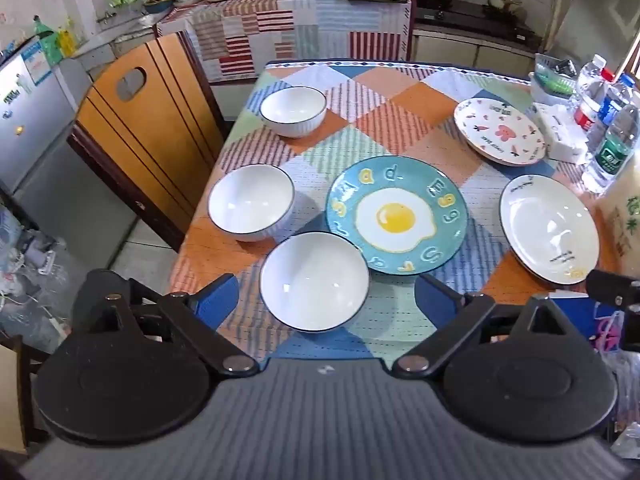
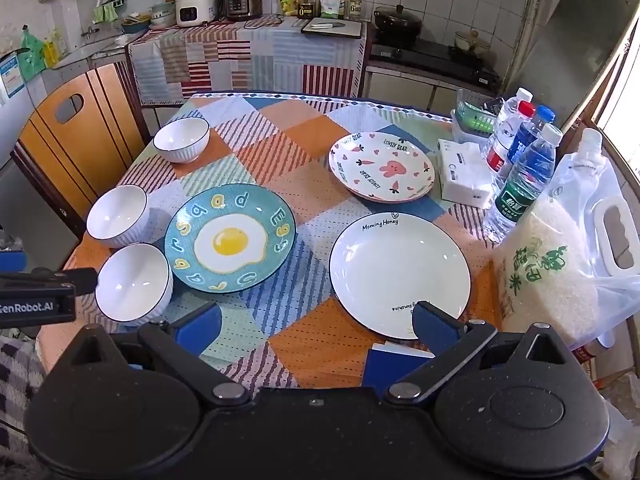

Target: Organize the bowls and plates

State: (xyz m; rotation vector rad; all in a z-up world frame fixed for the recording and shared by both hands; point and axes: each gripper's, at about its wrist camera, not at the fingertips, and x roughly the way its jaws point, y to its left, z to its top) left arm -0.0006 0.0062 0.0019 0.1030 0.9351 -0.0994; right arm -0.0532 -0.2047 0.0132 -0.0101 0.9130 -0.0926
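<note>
Three white bowls with dark rims sit on the left part of the table (image 2: pixel 320 344), all empty: the near bowl (image 2: pixel 134 282) at about 8 o'clock from the table's middle, the middle bowl (image 2: pixel 117 215) just behind it at 9 o'clock, and the far bowl (image 2: pixel 181 139) well apart at 11 o'clock. Three plates lie flat and separate, none stacked and each bare of food: a teal egg plate (image 2: pixel 230 238) just beside the near bowl, a pink rabbit plate (image 2: pixel 381 168) at 1 o'clock, and a plain white plate (image 2: pixel 400 274) at 4 o'clock. Three water bottles (image 2: pixel 524 176) stand clustered at 2 o'clock, next to a tissue pack (image 2: pixel 464 178) and a small green basket (image 2: pixel 474 122) whose contents cannot be made out. One clear bag of rice (image 2: pixel 560 264) rests at the 3 o'clock edge. The left gripper (image 1: pixel 326 300) hovers with jaws wide apart, the near bowl showing between its fingers, untouched. The right gripper (image 2: pixel 318 326) is likewise spread wide, with the white plate's near rim by its right finger, gripping nothing
</note>
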